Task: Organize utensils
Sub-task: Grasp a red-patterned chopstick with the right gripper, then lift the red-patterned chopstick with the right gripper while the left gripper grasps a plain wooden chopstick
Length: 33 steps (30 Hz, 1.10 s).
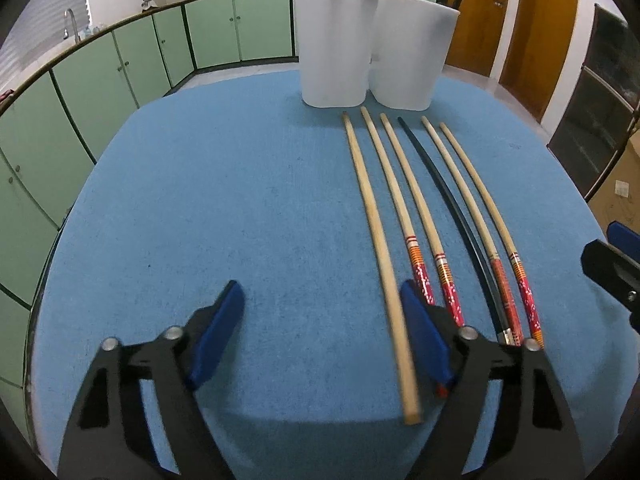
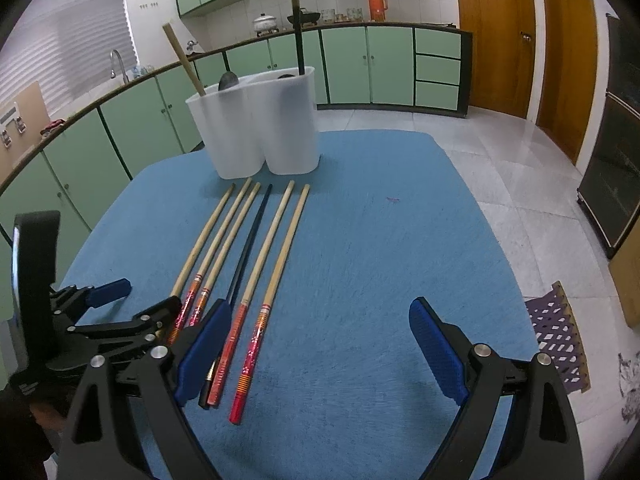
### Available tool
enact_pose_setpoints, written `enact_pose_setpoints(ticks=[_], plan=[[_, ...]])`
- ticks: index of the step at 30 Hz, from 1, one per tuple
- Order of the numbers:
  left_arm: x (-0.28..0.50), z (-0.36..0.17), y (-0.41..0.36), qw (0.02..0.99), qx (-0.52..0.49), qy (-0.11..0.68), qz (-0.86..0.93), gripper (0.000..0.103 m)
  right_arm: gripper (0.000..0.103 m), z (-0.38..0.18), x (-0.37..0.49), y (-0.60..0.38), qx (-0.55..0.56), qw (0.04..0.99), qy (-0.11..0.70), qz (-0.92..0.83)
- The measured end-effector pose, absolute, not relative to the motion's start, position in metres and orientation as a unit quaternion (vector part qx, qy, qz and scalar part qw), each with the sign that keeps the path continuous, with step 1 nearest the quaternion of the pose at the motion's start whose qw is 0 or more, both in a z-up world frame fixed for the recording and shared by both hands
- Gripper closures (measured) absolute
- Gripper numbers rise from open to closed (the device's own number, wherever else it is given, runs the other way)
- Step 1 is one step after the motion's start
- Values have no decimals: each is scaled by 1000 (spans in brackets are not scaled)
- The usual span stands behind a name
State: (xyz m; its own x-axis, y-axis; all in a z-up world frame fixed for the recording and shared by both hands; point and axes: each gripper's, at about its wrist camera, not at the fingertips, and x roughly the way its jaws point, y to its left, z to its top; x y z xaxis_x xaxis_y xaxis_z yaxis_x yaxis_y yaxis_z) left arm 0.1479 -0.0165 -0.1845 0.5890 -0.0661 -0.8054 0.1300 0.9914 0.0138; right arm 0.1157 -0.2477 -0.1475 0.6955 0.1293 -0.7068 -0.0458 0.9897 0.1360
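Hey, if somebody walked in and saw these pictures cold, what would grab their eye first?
Probably the row of six chopsticks lying side by side on the blue table cover, five wooden and one black chopstick among them. Just behind their tips stands a white two-compartment holder with utensils already in it. In front, the left gripper is open around the plain wooden chopstick at the left end of the row.

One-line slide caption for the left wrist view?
Left gripper open around the plain wooden chopstick, beside five more laid before the white holder on a blue mat.
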Motion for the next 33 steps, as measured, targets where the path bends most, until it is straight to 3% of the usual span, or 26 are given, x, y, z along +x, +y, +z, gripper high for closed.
enact_pose_setpoints(ticks=[2,7,10,12,20,24,28,33], plan=[[146,-184,-15,892,36,447,-55,39,15,-149,117,-246,52,918,390,48],[139,-181,-10,895,30,443,-52,69,17,-153,116,-237,40,917,394,47],[138,-180,-5,894,23,444,-52,83,28,-157,118,-233,38,913,404,51],[136,-179,1,894,15,445,-49,91,40,-160,119,-230,37,909,411,57],[131,-177,16,895,-21,445,-22,97,75,-167,128,-215,27,898,434,68],[134,-175,17,896,-24,444,-22,97,83,-171,133,-210,31,894,442,73],[137,-174,14,897,-22,441,-24,97,84,-173,137,-205,31,889,450,76],[137,-176,15,896,-23,443,-26,97,95,-173,142,-207,19,889,454,64]])
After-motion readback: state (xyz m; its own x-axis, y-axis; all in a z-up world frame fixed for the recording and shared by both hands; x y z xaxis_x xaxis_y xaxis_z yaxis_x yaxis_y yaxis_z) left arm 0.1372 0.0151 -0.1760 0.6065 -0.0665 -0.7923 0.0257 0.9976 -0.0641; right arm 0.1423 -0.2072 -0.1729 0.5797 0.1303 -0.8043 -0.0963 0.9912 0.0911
